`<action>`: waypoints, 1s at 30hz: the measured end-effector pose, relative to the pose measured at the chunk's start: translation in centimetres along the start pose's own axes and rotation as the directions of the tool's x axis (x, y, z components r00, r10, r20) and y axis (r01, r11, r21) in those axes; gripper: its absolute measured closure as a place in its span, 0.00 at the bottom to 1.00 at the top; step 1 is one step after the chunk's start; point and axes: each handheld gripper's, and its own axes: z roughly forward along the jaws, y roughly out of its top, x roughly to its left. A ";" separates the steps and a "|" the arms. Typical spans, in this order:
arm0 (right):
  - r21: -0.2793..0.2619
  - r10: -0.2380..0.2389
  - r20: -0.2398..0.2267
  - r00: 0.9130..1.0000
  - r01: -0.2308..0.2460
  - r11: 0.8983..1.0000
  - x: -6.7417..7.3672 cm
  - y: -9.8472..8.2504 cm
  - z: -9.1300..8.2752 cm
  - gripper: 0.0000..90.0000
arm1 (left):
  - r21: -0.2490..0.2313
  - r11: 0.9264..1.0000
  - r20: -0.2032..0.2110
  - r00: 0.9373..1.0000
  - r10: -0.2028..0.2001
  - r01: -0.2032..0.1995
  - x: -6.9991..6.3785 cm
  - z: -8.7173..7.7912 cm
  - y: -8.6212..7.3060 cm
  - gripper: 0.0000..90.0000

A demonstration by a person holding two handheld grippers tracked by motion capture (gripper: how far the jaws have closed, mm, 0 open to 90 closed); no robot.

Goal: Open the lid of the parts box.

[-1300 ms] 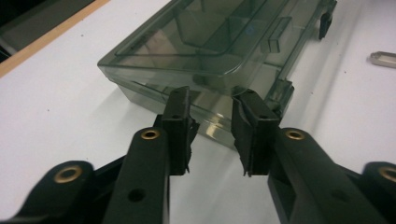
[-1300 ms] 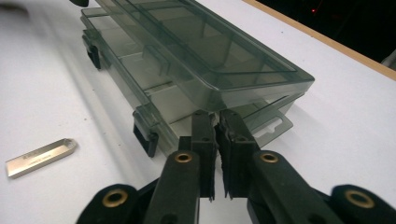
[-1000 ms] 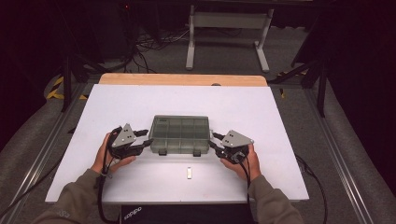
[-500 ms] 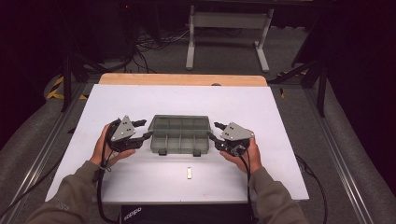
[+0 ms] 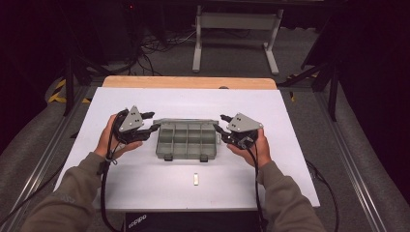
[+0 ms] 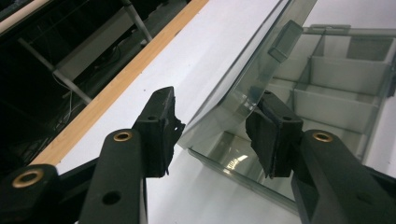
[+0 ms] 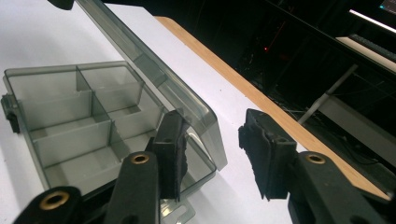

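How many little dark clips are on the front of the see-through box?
2: left dark clip and right dark clip, both on the near edge of the clear grey plastic compartment box. Its back is hidden.

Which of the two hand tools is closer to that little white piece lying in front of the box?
Right, narrowly. The right gripper sits up-right of the small white piece, at the box; the left gripper sits farther up-left.
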 end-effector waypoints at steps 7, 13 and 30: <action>-0.007 0.033 -0.014 0.999 -0.033 0.999 -1.0 0.7 0.5 0.73 | -0.010 1.000 0.000 1.000 -0.028 0.028 1.1 0.6 0.5 0.62; -0.009 0.067 -0.025 0.997 -0.067 0.998 -1.6 1.0 1.2 0.76 | -0.016 0.998 0.013 0.998 -0.063 0.063 2.0 1.2 0.6 0.65; -0.025 0.171 -0.043 0.984 -0.172 0.985 -3.2 1.3 2.9 0.83 | -0.039 0.991 0.051 0.991 -0.126 0.128 3.5 2.8 0.8 0.80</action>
